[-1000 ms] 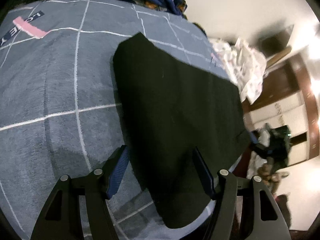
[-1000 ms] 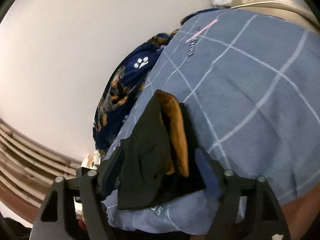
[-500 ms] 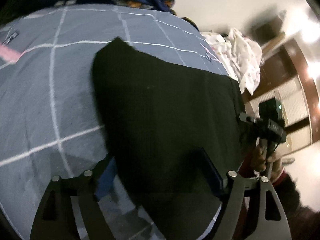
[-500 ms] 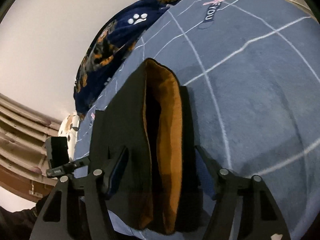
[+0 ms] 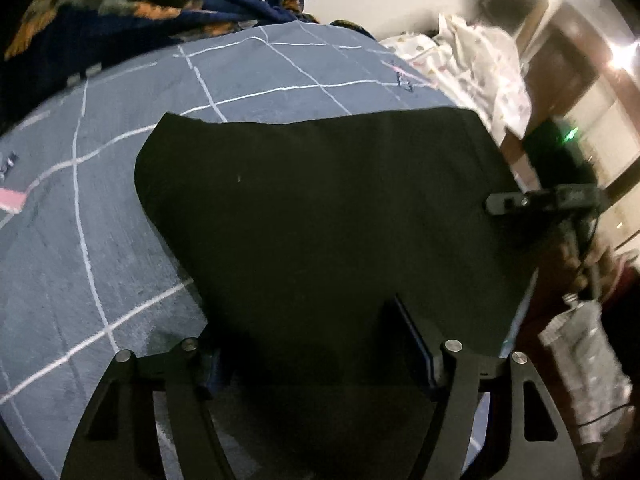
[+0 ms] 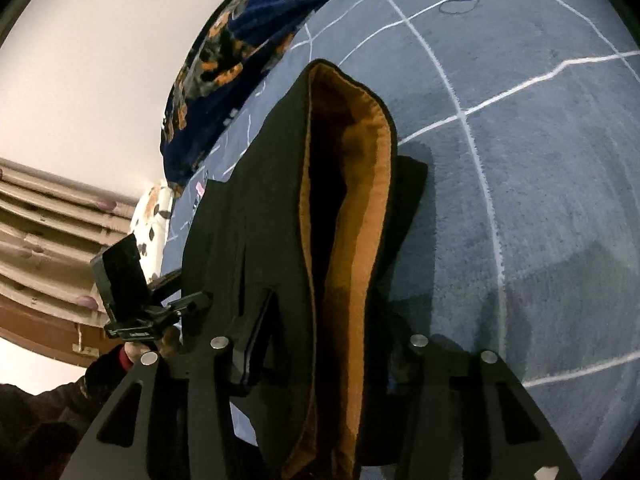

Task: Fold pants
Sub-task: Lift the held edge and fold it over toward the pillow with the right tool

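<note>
The black pants (image 5: 320, 216) lie folded flat on the grey-blue checked blanket (image 5: 80, 240). In the right wrist view the waistband end (image 6: 280, 220) shows its orange fleece lining (image 6: 360, 208) gaping open. My left gripper (image 5: 304, 344) is open and straddles the near edge of the pants, its left finger partly under the cloth. My right gripper (image 6: 320, 336) is open with the waistband between its fingers (image 6: 248, 344). The right gripper also shows at the right in the left wrist view (image 5: 552, 200).
A dark blue dog-print blanket (image 5: 120, 8) is bunched at the far side of the bed, also in the right wrist view (image 6: 248, 40). White patterned bedding (image 5: 480, 64) lies at the far right corner. A wardrobe and door stand beyond the bed's edge.
Both grippers have moved in closer over the pants. The left now reaches onto the near edge, and the right has the waistband between its open fingers.
</note>
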`<state>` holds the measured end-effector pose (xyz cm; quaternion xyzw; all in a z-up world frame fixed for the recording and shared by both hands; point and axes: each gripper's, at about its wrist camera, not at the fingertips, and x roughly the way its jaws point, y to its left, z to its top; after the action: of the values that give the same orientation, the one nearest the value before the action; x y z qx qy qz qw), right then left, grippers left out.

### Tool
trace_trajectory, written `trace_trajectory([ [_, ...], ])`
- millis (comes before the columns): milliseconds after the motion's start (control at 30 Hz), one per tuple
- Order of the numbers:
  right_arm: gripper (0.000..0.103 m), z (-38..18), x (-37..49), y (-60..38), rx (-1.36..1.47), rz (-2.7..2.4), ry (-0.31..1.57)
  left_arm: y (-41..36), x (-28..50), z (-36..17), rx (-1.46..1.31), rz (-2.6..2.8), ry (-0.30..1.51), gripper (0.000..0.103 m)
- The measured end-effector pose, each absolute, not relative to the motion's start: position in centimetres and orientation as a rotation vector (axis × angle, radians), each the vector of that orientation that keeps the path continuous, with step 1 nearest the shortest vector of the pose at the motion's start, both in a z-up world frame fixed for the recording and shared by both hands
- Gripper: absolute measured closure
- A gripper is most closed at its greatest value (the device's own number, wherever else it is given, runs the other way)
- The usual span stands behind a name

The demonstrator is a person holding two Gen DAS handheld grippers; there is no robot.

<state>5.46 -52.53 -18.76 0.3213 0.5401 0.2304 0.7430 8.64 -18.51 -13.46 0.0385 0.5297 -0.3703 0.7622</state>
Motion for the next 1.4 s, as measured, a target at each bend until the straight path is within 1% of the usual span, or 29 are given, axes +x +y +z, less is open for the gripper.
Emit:
trace_trajectory([
  [133, 0.060, -19.0, 5.6, -52.8, 0.727, 0.518, 1.188, -19.0, 8.2, -13.5, 0.125, -0.774, 1.130, 0.033],
  [333, 0.060, -19.8, 5.4, -53.9, 0.847, 0.501, 1.180, -19.4, 7.9, -13.4, 0.155, -0.751, 1.123, 0.033],
  [433, 0.062, -19.1, 5.3, -53.2, 0.777, 0.473, 1.178, -19.7, 8.0, -13.4, 0.164, -0.746, 1.122, 0.033],
  [533, 0.062, -19.1, 5.3, -53.0, 0.778, 0.451, 1.179, -19.7, 7.9, -13.4, 0.164, -0.743, 1.118, 0.033],
  [633, 0.064, -18.8, 5.2, -52.5, 0.768, 0.427, 1.178, -19.6, 7.8, -13.4, 0.168, -0.737, 1.108, 0.034],
  [700, 0.068, -18.7, 5.0, -52.4, 0.788, 0.420, 1.167, -19.6, 7.9, -13.4, 0.170, -0.733, 1.097, 0.038],
  [767, 0.071, -18.8, 4.7, -52.5, 0.835, 0.421, 1.151, -19.5, 7.9, -13.2, 0.172, -0.729, 1.086, 0.047],
  [800, 0.072, -18.8, 4.5, -52.5, 0.869, 0.427, 1.140, -19.5, 8.0, -13.2, 0.173, -0.728, 1.083, 0.048],
  [867, 0.073, -18.7, 4.1, -52.5, 0.905, 0.431, 1.122, -19.3, 8.1, -12.9, 0.175, -0.722, 1.076, 0.057],
  [967, 0.075, -18.6, 3.5, -52.4, 0.972, 0.444, 1.086, -18.9, 8.1, -12.5, 0.175, -0.716, 1.064, 0.065],
  [1167, 0.075, -17.9, 2.6, -51.4, 1.060, 0.476, 1.024, -18.0, 7.9, -11.5, 0.168, -0.701, 1.043, 0.074],
  [1400, 0.075, -15.8, 3.6, -46.6, 1.081, 0.581, 0.995, -13.5, 7.7, -9.9, 0.103, -0.652, 1.039, 0.078],
])
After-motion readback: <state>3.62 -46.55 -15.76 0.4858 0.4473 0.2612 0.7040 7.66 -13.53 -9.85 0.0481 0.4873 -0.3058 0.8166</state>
